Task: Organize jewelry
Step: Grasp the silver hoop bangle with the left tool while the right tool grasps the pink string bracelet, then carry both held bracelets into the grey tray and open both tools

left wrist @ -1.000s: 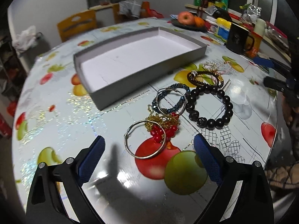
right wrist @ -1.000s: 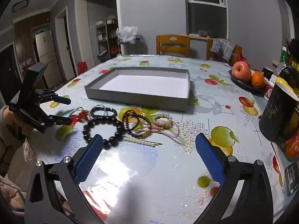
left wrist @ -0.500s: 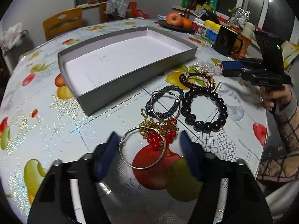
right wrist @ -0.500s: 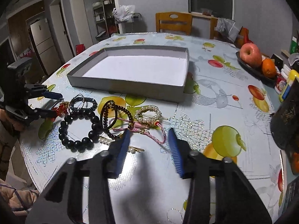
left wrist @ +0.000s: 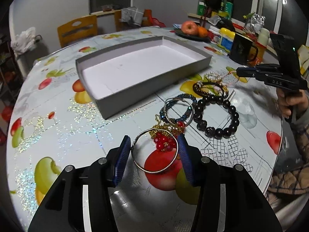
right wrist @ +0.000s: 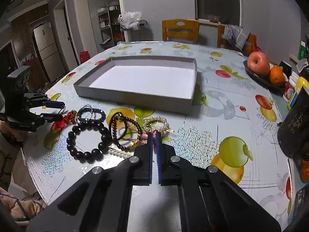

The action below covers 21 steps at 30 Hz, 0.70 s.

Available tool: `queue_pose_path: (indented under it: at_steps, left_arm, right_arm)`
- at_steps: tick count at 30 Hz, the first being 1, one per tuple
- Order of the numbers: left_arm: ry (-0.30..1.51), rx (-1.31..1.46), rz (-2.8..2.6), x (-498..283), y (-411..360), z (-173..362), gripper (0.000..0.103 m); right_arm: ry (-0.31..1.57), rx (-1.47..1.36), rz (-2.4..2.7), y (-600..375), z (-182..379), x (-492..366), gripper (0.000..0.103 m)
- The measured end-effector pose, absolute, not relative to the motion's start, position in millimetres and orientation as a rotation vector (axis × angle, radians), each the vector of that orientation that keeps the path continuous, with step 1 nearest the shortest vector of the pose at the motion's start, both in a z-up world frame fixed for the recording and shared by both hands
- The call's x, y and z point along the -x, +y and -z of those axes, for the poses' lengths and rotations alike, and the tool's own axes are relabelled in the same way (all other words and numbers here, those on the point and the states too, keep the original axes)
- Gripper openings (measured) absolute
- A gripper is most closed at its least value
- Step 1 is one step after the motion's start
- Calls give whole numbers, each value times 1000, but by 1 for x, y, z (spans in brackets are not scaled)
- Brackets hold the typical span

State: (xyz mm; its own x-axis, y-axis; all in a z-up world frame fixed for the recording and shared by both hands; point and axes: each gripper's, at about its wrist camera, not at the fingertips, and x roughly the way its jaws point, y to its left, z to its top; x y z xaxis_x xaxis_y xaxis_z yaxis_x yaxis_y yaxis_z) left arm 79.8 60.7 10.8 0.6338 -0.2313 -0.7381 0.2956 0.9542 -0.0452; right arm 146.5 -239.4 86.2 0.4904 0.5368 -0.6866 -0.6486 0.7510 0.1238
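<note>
A grey open box [left wrist: 143,73] with a white floor lies on the table; it also shows in the right wrist view [right wrist: 143,81]. My left gripper [left wrist: 154,145] is shut on a silver hoop bangle [left wrist: 154,166] with red beads and gold chain [left wrist: 164,139]. My right gripper [right wrist: 154,135] is shut on a pink cord [right wrist: 154,135] beside a pearl bracelet [right wrist: 157,122]. A black bead bracelet [left wrist: 216,116], a blue bead bracelet [left wrist: 178,108] and a dark thin bracelet [left wrist: 210,89] lie between the grippers.
A black mug [left wrist: 241,48] and a plate with an apple [left wrist: 189,27] and an orange stand at the far right. Bottles and packets crowd the right edge. A wooden chair [left wrist: 77,29] stands behind the table. The table's front edge is near my right hand.
Both grippers have closed from wide open: the left onto the silver hoop, the right onto the pink cord. Both moved in closer to the jewelry.
</note>
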Motion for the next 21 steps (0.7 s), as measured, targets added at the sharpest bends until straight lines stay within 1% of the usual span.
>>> queue_pose_path:
  at_steps: [7, 9, 15, 17, 18, 19, 20, 21]
  left_arm:
    - [781, -93, 252, -75, 62, -38, 51]
    - [762, -93, 237, -74, 61, -50, 51]
    - [728, -95, 217, -80, 56, -76, 51]
    - [722, -91, 220, -85, 55, -80, 51]
    - [720, -83, 222, -88, 56, -81, 51]
    - [719, -78, 225, -90, 56, -82, 51]
    - [717, -73, 225, -94, 56, -83, 51]
    - [715, -71, 224, -98, 56, -83, 51]
  right_arm:
    - [707, 166, -734, -234, -112, -141, 3]
    - [683, 165, -737, -233, -121, -140, 0]
    - [617, 169, -735, -231, -146, -145, 0]
    - [628, 155, -730, -233, -149, -149, 0]
    - [648, 141, -729, -236, -146, -152, 2]
    - [661, 130, -712, -239, -143, -155, 13]
    - [671, 126, -701, -242, -140, -157, 21]
    - [684, 119, -690, -247, -134, -159, 39]
